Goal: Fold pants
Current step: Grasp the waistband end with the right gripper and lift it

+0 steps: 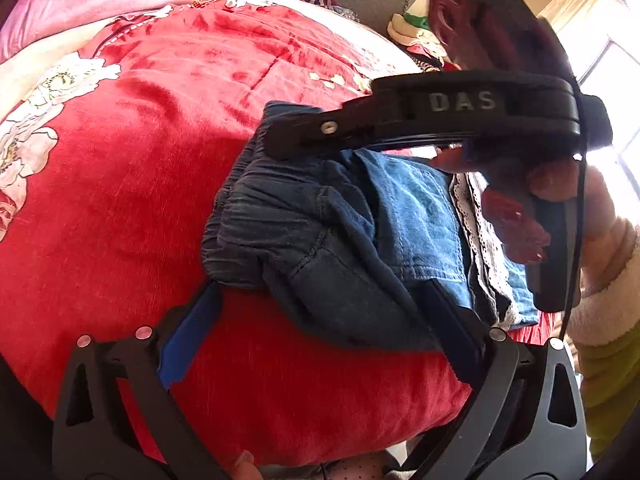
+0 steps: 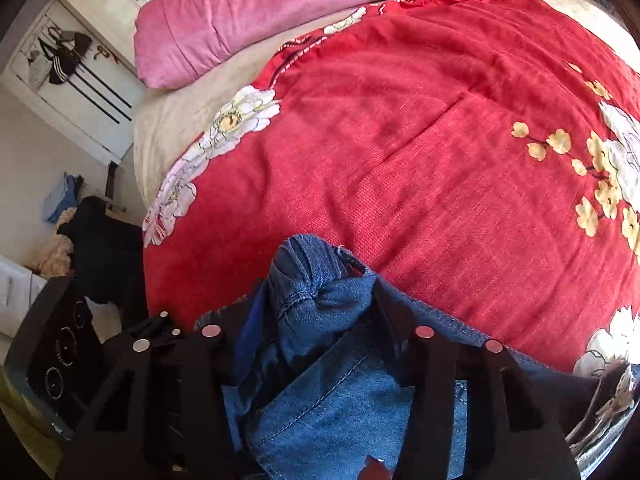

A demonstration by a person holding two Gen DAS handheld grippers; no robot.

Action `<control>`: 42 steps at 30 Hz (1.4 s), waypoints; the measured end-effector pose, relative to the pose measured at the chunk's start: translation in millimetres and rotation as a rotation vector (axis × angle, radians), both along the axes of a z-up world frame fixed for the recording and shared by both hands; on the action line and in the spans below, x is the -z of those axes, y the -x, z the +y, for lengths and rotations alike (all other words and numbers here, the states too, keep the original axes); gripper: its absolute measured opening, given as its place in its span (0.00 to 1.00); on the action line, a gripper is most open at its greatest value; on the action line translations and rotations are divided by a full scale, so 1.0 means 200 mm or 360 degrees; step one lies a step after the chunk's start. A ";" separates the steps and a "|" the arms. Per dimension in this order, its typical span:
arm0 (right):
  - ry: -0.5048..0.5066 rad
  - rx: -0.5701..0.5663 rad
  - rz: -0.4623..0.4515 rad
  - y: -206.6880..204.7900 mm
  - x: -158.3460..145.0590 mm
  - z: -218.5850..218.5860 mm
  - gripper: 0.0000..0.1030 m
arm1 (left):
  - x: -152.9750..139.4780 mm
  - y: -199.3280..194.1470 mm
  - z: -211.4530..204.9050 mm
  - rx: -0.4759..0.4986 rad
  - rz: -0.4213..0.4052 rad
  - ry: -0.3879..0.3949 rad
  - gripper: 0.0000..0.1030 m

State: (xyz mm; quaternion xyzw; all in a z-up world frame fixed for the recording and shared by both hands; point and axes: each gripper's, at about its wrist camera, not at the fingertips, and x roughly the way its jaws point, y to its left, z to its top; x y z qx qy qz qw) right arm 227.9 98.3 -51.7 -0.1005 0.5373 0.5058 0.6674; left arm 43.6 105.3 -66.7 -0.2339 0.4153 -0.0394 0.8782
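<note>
Blue denim pants [image 1: 328, 236] with a lace-trimmed hem lie bunched and partly folded on a red floral bedspread [image 1: 120, 208]. My left gripper [image 1: 320, 300] is open, its fingers spread on either side of the near edge of the pants. My right gripper [image 1: 288, 136] reaches in from the right across the far edge of the pants. In the right wrist view the right gripper [image 2: 316, 304] has a bunched fold of the denim [image 2: 316, 292] between its fingers and looks shut on it.
A pink pillow [image 2: 280, 12] lies at the head of the bed. A cluttered bedside stand [image 1: 416, 36] is at the far right. Left of the bed are a dark chair with clothes [image 2: 100, 240] and a wardrobe [image 2: 80, 72].
</note>
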 end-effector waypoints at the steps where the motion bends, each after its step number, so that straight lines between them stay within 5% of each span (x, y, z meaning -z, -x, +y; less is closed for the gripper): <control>1: -0.0031 0.0018 0.0020 -0.01 -0.01 -0.02 0.39 | 0.00 -0.01 0.00 -0.0008 0.0004 0.0008 0.90; 8: -0.0231 0.0080 0.0050 -0.02 -0.11 -0.15 0.36 | -0.03 -0.03 0.00 -0.0056 -0.0006 0.0058 0.68; 14: -0.0325 0.0117 0.0021 -0.02 -0.21 -0.27 0.36 | -0.10 -0.05 -0.07 0.0020 -0.0046 0.0031 0.31; 29: -0.0585 0.0297 -0.0041 -0.04 -0.39 -0.78 0.36 | -0.36 -0.12 -0.40 0.0177 -0.0204 -0.0178 0.31; 42: -0.0705 0.0429 -0.0040 -0.07 -0.34 -1.20 0.36 | -0.40 -0.20 -0.75 0.0327 -0.0203 -0.0306 0.31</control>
